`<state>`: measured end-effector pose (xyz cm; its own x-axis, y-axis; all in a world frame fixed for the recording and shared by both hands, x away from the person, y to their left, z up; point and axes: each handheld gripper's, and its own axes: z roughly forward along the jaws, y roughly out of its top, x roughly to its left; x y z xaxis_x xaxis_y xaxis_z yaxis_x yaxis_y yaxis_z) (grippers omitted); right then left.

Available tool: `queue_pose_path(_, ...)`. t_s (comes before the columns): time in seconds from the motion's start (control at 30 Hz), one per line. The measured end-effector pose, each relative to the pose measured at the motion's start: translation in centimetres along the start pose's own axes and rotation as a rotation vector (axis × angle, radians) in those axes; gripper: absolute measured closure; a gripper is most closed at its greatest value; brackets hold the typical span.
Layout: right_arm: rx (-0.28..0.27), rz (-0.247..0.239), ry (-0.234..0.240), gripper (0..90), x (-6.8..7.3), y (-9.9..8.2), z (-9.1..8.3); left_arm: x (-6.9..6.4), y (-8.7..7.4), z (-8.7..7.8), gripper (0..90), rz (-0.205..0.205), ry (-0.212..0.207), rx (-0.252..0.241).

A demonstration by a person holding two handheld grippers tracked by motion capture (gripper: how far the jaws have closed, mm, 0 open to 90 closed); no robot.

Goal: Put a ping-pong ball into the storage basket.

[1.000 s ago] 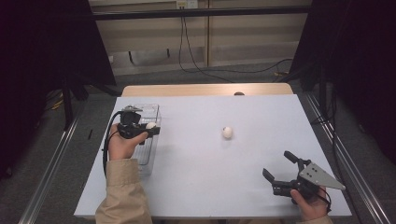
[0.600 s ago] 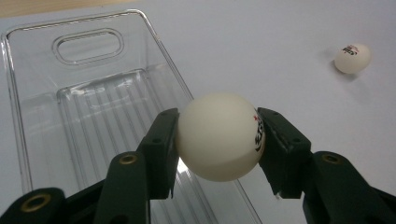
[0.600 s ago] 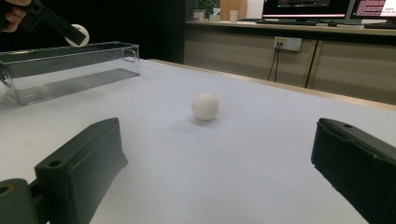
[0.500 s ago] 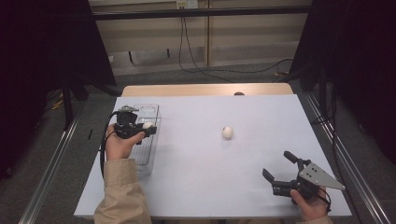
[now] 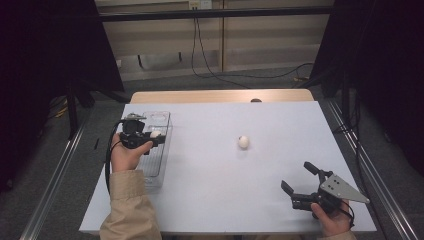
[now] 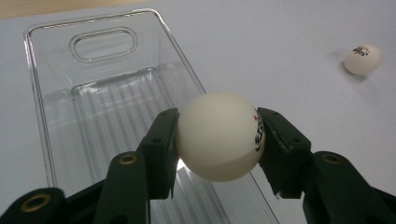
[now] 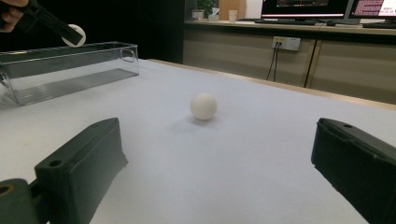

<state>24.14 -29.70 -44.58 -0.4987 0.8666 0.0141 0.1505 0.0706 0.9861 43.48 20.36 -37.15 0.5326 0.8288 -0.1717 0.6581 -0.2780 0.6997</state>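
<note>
I am holding one white ball (image 6: 219, 136) pinched in my left gripper (image 5: 156, 136) over the clear tray (image 6: 56, 93), not yet dropping it, while my right gripper (image 5: 300, 178) is waiting spread wide, the second ball (image 5: 243, 142) lying mid-table.

High view: fixed above the near edge of the table (image 5: 210, 190), looking forward and down across its whole top. Left gripper view: close above the clear tray (image 6: 56, 116) at the table's left edge. Right gripper view: low near the near right corner, facing across the tabletop. All three share the loose ball (image 5: 243, 142) at mid-table.
</note>
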Motion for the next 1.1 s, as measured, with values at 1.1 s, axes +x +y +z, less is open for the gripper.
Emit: queue_pose_path(1.1,-0.002,0.0,-0.002,1.7,0.0,0.0,0.0,1.1,-0.7,0.2,51.0,-0.018,0.057,0.02)
